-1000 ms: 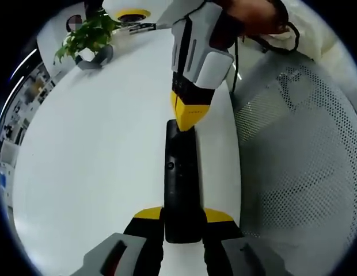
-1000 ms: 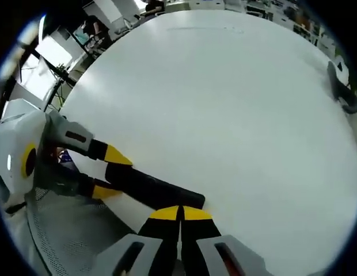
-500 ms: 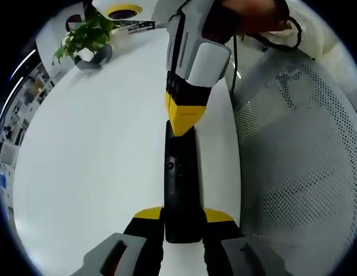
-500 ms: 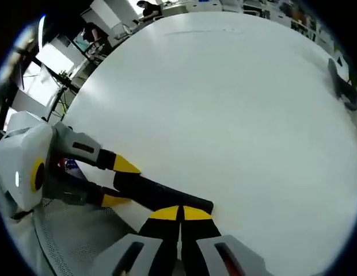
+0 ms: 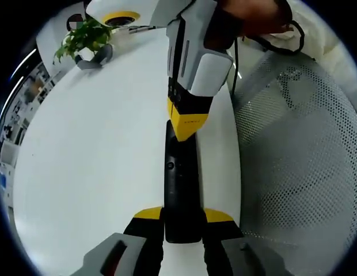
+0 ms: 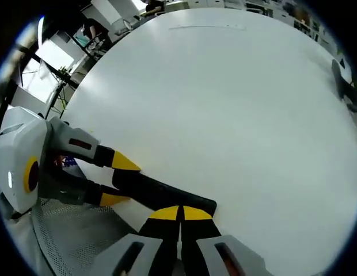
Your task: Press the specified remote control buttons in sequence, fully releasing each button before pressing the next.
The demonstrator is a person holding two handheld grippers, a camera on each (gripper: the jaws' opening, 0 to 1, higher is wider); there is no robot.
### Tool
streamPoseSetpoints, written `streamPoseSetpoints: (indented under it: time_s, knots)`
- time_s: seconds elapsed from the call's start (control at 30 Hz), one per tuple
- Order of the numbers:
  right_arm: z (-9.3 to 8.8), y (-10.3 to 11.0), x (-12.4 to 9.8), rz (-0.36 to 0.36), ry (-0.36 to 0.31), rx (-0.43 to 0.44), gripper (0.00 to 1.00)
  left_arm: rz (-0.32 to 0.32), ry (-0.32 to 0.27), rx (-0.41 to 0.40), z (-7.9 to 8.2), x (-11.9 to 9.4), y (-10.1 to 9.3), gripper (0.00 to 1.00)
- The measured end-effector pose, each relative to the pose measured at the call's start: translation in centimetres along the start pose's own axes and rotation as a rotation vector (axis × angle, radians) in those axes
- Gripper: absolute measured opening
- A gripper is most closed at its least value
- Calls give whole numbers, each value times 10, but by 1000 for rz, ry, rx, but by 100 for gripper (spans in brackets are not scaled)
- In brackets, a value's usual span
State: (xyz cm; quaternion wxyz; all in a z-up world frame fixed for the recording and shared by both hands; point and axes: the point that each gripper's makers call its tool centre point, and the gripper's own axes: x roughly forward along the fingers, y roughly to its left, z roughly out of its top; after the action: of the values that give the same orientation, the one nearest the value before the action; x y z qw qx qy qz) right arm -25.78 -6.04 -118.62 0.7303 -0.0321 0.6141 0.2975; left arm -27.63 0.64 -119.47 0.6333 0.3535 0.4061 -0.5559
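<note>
The left gripper (image 5: 182, 217) was clamped on the near end of the black remote (image 5: 180, 178), which lay on the white table (image 5: 92, 149) pointing toward 12 o'clock. The right gripper (image 5: 187, 127), jaws pressed together, pointed down at the remote's far end, closest to the buttons.

Bright, even overhead light washes the white table (image 6: 236, 103) with soft glare, shadows stay faint, and fisheye distortion bends every edge.

The remote (image 5: 179, 184) is a long, slim black bar lying flat near the white table's edge. My left jaws clamp its near end; my right tips rest on its far end.
</note>
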Motion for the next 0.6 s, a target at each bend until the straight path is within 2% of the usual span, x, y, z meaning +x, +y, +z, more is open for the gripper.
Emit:
streamPoseSetpoints:
  time_s: [0.6]
  knots:
    - [0,0,0,41,-4,57,0,-5,7,6,0,0,0,24]
